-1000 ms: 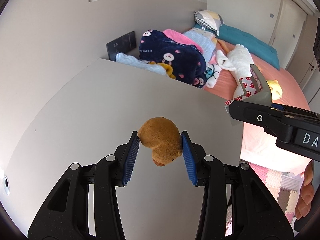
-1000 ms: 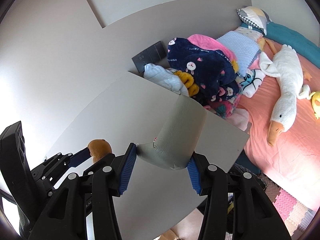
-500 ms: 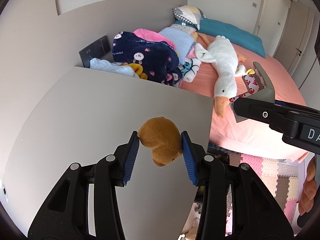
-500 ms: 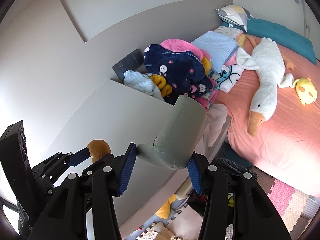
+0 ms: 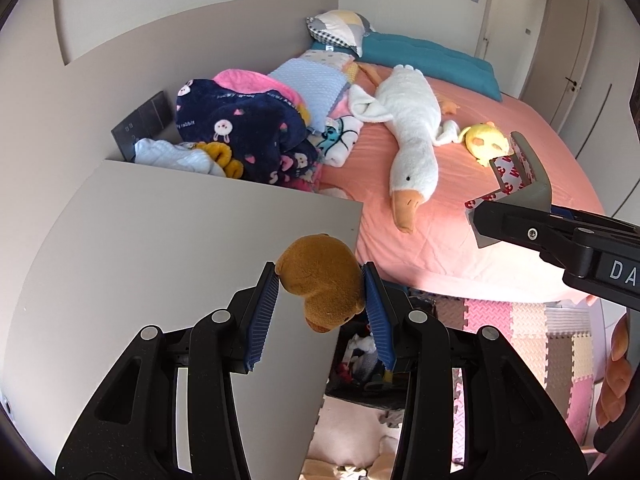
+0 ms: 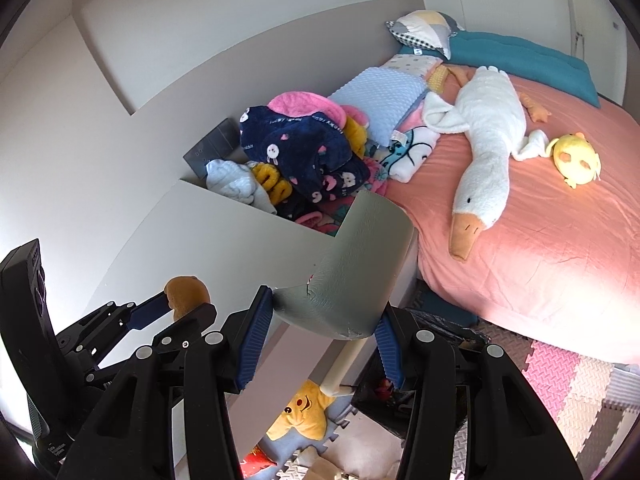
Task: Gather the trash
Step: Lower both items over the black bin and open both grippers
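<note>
A brown plush toy [image 5: 322,280] is clamped between the blue pads of my left gripper [image 5: 320,300], which hangs over the right edge of the grey desk top [image 5: 160,240]. My right gripper [image 6: 324,320] is shut on a bent grey foam corner guard [image 6: 360,264]. In the left wrist view the guard [image 5: 528,176] shows a red-patterned backing. The right wrist view has the left gripper [image 6: 160,310] with the plush toy [image 6: 186,290] at lower left. A black trash bag [image 5: 360,372] with items inside sits on the floor below both grippers, partly hidden by the fingers.
A bed with a pink sheet [image 6: 540,248] fills the right side, with a white goose plush [image 6: 488,152] and a yellow plush [image 6: 576,158] on it. Piled blankets [image 6: 304,152] lie behind the desk. A yellow star plush [image 6: 300,412] and foam mats [image 5: 532,332] cover the floor.
Both grippers have swung right from over the desk to its edge, still holding their items. The bed, the floor mats and the black bag have come into view.
</note>
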Demonstrator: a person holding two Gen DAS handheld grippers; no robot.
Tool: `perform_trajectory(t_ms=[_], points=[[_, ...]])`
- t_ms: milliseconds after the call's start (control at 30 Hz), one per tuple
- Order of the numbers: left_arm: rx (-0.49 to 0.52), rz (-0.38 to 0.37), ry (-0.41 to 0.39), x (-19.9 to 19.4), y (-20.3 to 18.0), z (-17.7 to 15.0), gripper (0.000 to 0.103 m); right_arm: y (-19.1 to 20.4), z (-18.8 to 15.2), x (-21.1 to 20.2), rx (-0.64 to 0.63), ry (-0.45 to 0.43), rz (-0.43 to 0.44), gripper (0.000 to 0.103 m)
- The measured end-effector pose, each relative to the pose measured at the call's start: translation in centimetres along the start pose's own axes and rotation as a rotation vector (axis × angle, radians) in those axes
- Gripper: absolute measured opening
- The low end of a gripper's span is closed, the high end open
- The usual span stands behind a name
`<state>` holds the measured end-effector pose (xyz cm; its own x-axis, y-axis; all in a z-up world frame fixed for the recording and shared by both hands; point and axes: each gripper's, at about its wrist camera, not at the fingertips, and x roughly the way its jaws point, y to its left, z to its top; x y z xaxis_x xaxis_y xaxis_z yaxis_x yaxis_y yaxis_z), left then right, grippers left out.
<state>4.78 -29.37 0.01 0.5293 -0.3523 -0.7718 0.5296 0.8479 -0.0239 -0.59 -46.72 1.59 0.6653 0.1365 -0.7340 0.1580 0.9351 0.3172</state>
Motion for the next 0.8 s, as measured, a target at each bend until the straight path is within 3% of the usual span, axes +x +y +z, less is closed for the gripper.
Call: perform_trajectory(t_ms=[800], points=[[0.167, -0.132, 0.013, 1.6, -10.0, 1.3, 0.043, -9.0, -1.8, -4.6, 0.139, -0.068, -0.142, 0.051]])
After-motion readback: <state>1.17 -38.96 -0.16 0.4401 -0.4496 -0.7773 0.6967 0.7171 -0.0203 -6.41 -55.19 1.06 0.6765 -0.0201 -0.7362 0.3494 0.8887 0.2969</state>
